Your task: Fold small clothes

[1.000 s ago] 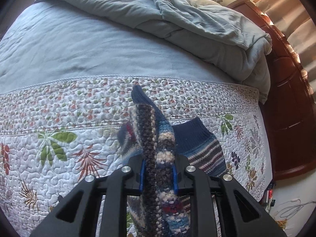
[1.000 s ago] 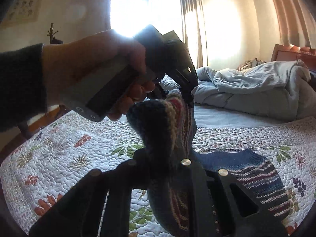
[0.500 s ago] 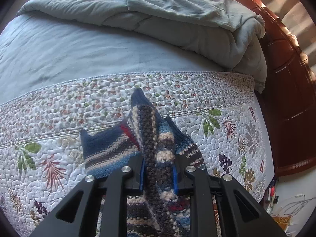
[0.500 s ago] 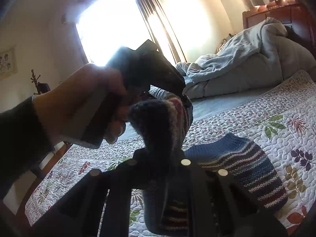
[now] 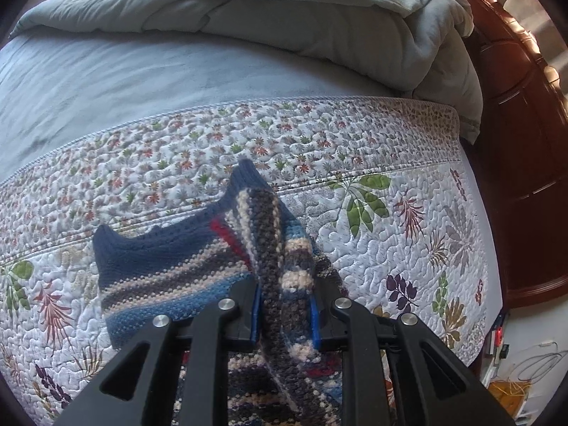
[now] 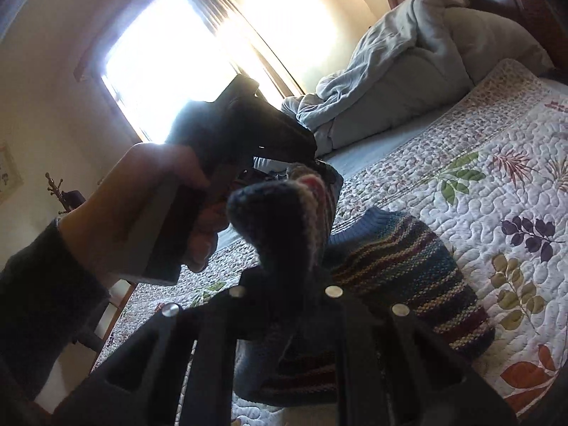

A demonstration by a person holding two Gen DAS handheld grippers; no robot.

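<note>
Left wrist view: left gripper clenched on a bunched edge of the striped knit sweater, which spreads toward nine o'clock on the floral quilt. Right gripper likewise pinches the knit. Fold apparently mid-way; laying flat remains.

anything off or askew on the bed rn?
Nothing damaged or spilled. The grey duvet lies bunched against the headboard. The striped knit lies partly on the quilt, one edge pinched up by both grippers, left gripper, right gripper.
</note>
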